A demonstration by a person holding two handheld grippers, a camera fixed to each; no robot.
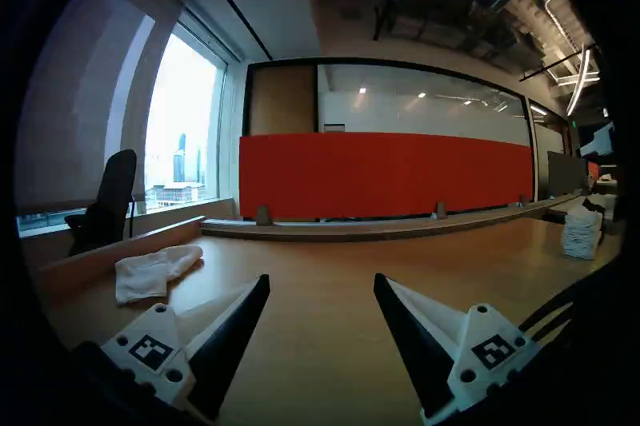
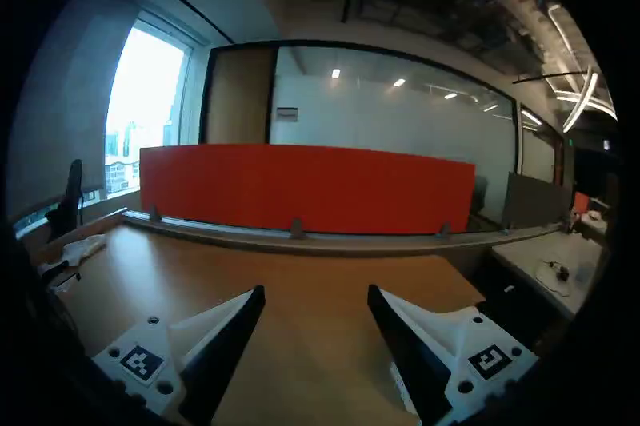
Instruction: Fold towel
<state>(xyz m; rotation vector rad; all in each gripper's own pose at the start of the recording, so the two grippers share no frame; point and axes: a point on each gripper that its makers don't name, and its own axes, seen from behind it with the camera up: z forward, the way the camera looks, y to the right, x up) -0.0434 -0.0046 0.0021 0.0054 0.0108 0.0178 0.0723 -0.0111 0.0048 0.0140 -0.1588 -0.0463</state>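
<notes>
Towel (image 1: 152, 272), white and loosely crumpled, lies near the left edge of the wooden tabletop (image 1: 336, 266), well apart from both grippers. A red divider panel (image 1: 384, 174) stands along the tabletop's far edge, with a glass wall behind it. A bright window (image 1: 180, 138) and a dark office chair (image 1: 108, 206) are off the left edge. A stack of white cloths (image 1: 582, 232) sits near the right edge. The left gripper (image 1: 322, 276) hovers level above the bare wood, its fingers spread apart and holding nothing. The right gripper (image 2: 316, 288) is held the same way, fingers also apart.
</notes>
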